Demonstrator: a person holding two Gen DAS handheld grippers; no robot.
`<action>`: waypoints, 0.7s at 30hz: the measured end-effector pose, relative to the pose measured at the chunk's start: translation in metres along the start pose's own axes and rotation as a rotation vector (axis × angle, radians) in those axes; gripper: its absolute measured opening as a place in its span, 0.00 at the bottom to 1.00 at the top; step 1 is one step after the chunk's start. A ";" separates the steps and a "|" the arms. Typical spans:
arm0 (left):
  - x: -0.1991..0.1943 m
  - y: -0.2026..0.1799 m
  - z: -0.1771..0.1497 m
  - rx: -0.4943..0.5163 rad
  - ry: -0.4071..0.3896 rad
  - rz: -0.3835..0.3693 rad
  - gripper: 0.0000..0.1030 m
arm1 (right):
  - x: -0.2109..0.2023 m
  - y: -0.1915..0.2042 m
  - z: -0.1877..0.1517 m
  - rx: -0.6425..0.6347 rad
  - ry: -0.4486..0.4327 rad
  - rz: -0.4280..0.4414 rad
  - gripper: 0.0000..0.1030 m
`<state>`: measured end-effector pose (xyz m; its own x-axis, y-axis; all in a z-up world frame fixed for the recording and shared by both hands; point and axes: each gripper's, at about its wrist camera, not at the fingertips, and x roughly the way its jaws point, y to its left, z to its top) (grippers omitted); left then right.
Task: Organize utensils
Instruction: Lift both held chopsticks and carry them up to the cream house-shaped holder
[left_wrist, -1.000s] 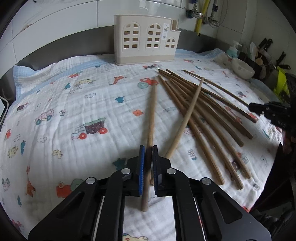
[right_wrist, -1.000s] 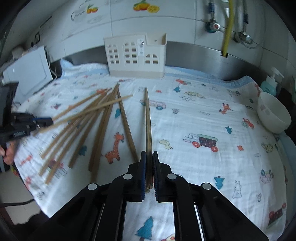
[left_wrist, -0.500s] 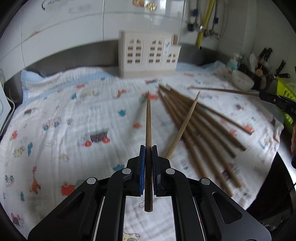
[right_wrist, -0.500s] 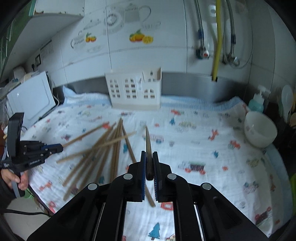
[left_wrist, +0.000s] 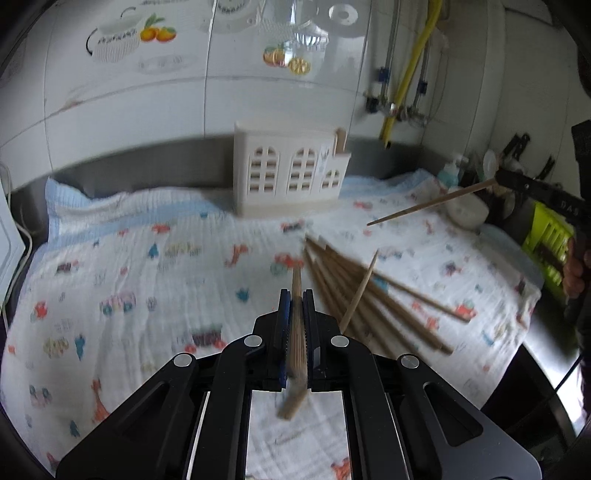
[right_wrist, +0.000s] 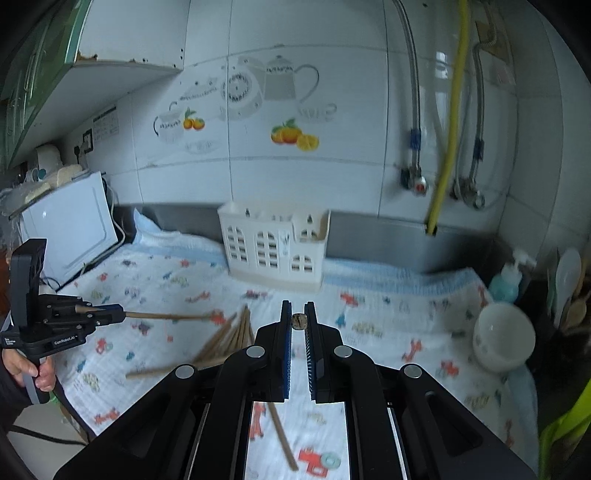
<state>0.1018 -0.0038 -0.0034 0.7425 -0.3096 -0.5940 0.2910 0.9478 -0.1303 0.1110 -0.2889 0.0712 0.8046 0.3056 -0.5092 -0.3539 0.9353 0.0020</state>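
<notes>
While both grippers are lifted off the patterned cloth (left_wrist: 155, 236), each carries one stick. Left gripper (left_wrist: 296, 299): jaws pressed onto a chopstick (left_wrist: 296, 332), running forward between the pads, butt end sticking out behind them. Right gripper (right_wrist: 298, 312): jaws pinching a second chopstick (right_wrist: 299, 321), seen end-on from its own camera; from the left wrist view that stick (left_wrist: 428, 204) slants down toward the cloth, well clear of it.

Progress, by my judgement: early. Loose chopsticks (left_wrist: 373, 306) lie fanned on the cloth to the right of my left gripper, more than I can count through the blur. None of those is sorted yet. Both held sticks are in the air, neither over the holder.

Containers:
- Cream utensil holder (left_wrist: 291, 173), house-shaped with window cut-outs, stands at the back against the steel splashback. Left view shows one wooden tip (left_wrist: 340, 139) poking above its right compartment, so likely one stick is in already. Right view shows the holder (right_wrist: 275, 251) but I cannot make out its contents.
- White bowl (right_wrist: 504, 336) on the right side of the cloth; its inside is hidden.

Remaining: deliver these two, then clear the pile.
</notes>
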 end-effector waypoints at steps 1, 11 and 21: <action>-0.002 -0.001 0.007 0.010 -0.009 -0.003 0.05 | 0.000 0.000 0.008 -0.006 -0.007 0.001 0.07; -0.001 -0.005 0.063 0.052 -0.047 -0.004 0.05 | 0.009 -0.007 0.072 -0.039 -0.057 -0.007 0.07; 0.002 -0.009 0.110 0.095 -0.093 0.009 0.05 | 0.046 -0.007 0.121 -0.093 0.005 -0.037 0.07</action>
<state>0.1671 -0.0217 0.0835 0.7968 -0.3108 -0.5181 0.3367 0.9405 -0.0464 0.2084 -0.2593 0.1517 0.8156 0.2705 -0.5114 -0.3671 0.9252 -0.0961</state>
